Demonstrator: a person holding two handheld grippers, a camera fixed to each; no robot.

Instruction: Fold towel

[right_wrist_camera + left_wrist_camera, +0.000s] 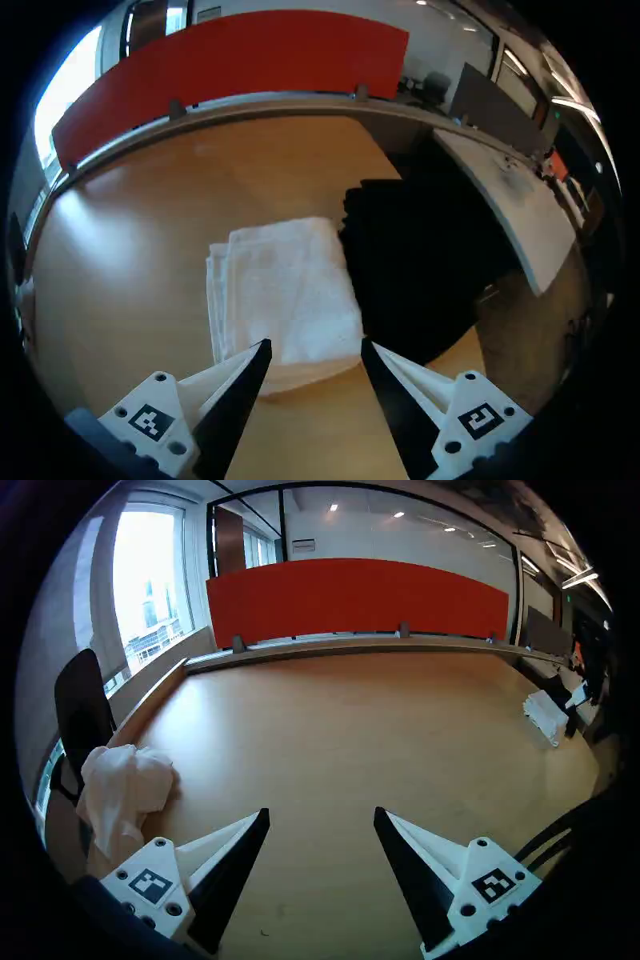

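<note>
Towel (284, 300), white and folded into a flat stack of several layers, is being shown lying on the wooden table (144, 240) in the right gripper view, close to the table's right-hand edge. The right gripper (314, 342) is being held just over the stack's near edge, with its two fingers spread wide apart and nothing being pinched between them. Whether the tips are touching the cloth cannot be told.

In the left gripper view, the left gripper (320, 812) is being held above bare tabletop, its fingers likewise being held parted and gripping nothing. A crumpled white cloth (120, 796) is being seen heaped at the table's left edge, partly hanging over it, just beside a black chair (80, 708). A red partition (356, 600) is being shown standing along the table's far side, with a bright window (148, 584) being seen to its left.
</note>
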